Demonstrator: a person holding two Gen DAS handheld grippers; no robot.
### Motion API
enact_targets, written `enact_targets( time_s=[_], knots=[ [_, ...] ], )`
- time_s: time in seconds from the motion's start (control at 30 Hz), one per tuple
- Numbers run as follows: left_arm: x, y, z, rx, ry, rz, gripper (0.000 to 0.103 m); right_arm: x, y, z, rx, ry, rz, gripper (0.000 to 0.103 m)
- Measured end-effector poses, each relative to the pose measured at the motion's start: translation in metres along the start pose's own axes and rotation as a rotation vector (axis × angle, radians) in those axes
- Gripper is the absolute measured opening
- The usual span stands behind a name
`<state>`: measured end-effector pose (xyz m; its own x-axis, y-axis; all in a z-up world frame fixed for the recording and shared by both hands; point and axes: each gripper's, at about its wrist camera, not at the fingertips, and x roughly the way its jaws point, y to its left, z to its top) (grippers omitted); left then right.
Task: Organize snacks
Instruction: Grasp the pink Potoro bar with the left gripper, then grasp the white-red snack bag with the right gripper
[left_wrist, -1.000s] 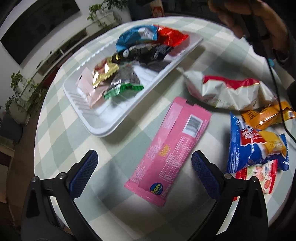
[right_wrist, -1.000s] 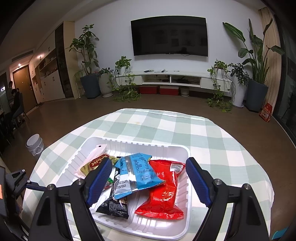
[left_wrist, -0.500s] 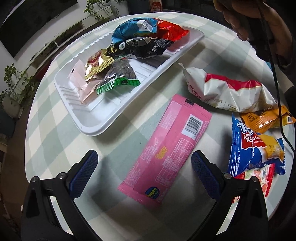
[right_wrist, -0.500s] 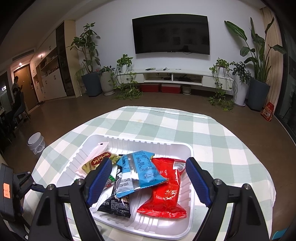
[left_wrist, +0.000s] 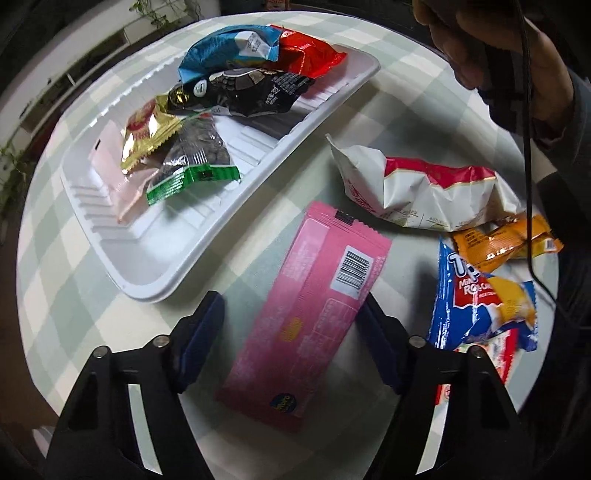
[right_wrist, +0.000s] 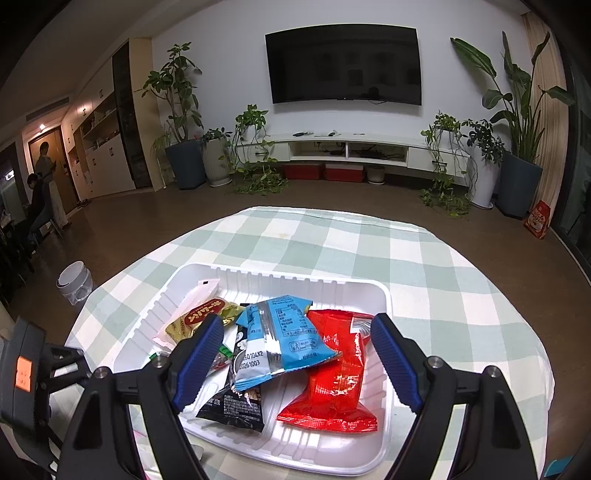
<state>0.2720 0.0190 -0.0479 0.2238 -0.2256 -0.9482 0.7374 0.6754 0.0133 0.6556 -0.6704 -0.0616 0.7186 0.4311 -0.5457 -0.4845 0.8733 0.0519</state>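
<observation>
The surface (left_wrist: 303, 147), a round top under a green-and-white check cloth, carries the whole job, and the white tray (left_wrist: 155, 266) on its far-left side already holds 6 or so packets, among them a blue one (right_wrist: 280, 332), a red one (right_wrist: 336, 373) and a black one (left_wrist: 243, 92), with bare floor left at its near end. The step in hand looks like the pick of the next snack: the long pink packet (left_wrist: 314, 302) lies flat on the cloth just beside the tray's near rim, and the left claw (left_wrist: 291, 325) straddles it from above with its jaws closing, the right pad at the packet's edge and the left pad still apart from it, so nothing is gripped yet. The next move calls for the pads to meet both long edges squarely, then a lift over the tray rim into the bare end; the film may buckle rather than hold. To the right lie a white-and-red bag (left_wrist: 424, 188), a blue-and-yellow packet (left_wrist: 480, 299), an orange packet (left_wrist: 506, 240) and a small red-and-white one (left_wrist: 495, 354), none blocking the path. The right claw (right_wrist: 295, 354) hovers released over the tray, holding nothing, and a dark cable (left_wrist: 528, 147) hangs from the person's hand (left_wrist: 509, 55) over the right-side packets.
</observation>
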Motion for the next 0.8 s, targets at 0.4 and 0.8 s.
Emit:
enact_targets(
  time_s=[0.4,0.8],
  knots=[
    [-0.007,0.001,-0.008,-0.124,-0.020,0.023,0.050,-0.014,0.002,-0.002,0.010,0.017,0.050,0.084],
    [-0.032,-0.019,-0.063,-0.340,-0.141,-0.002,0.017,-0.086,-0.012,-0.036,0.148,-0.029,0.138,0.088]
  ],
)
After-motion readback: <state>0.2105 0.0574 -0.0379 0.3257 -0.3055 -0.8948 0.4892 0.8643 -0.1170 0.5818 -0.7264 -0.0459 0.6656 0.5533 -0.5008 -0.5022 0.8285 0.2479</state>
